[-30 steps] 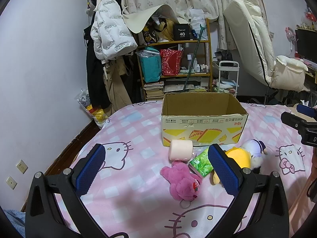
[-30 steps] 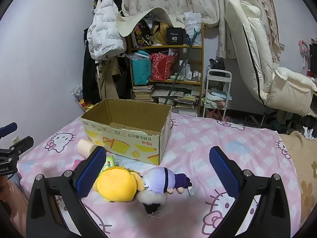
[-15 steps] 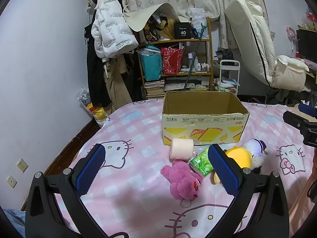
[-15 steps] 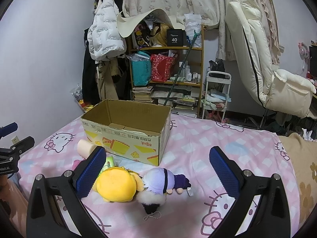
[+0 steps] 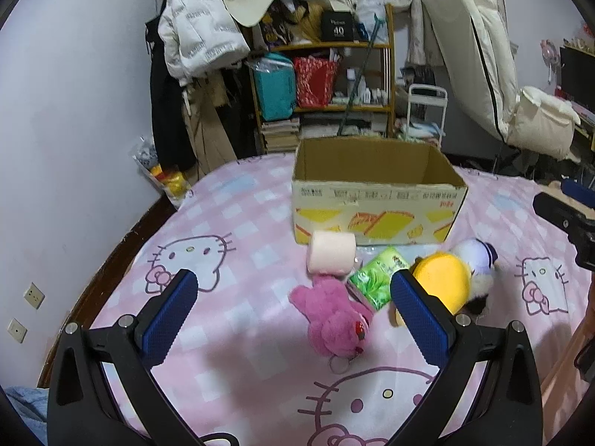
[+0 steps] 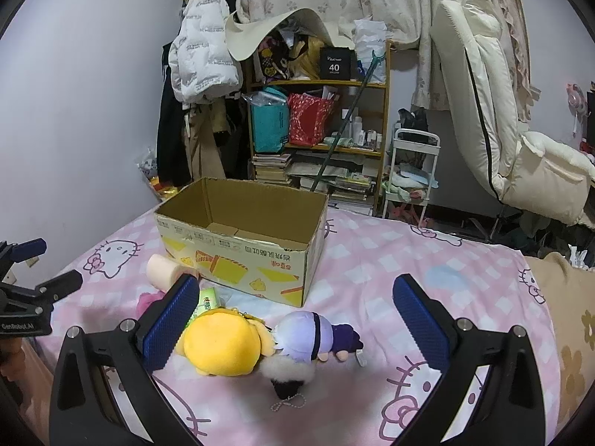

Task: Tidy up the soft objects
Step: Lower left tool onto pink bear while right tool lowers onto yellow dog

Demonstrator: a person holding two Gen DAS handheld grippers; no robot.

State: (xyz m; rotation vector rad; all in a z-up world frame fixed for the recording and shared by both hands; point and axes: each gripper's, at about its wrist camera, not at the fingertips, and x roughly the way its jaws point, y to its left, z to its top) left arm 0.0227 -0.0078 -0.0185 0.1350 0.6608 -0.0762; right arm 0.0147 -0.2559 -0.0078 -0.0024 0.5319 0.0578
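1. On the pink checked bedspread [image 5: 238, 338], an open cardboard box [image 5: 375, 200] is seen standing upright, with nothing visible on the part of its floor that shows.
2. Just in front of the box, a cluster of soft things is laid out: a pale pink roll [image 5: 331, 252] is lying on its side almost against the box's front wall, and a green tissue packet [image 5: 375, 275] is beside it.
3. A pink plush bear [image 5: 334, 316] is found nearer the left camera, its upper end touching the roll (a small ring loop lies at its near end).
4. A yellow plush [image 6: 223, 345] and a purple-and-white plush doll [image 6: 308, 338] are pressed together, the yellow one against the tissue packet.
5. The left gripper [image 5: 293, 301] is held above the bedspread with its blue-padded fingers spread wide and nothing between them.
6. The right gripper [image 6: 297, 308] is likewise released and empty, held over the yellow plush and the doll.
7. Behind the bed, a cluttered wooden shelf [image 6: 319, 119] and a white puffer jacket [image 6: 200, 55] are seen.
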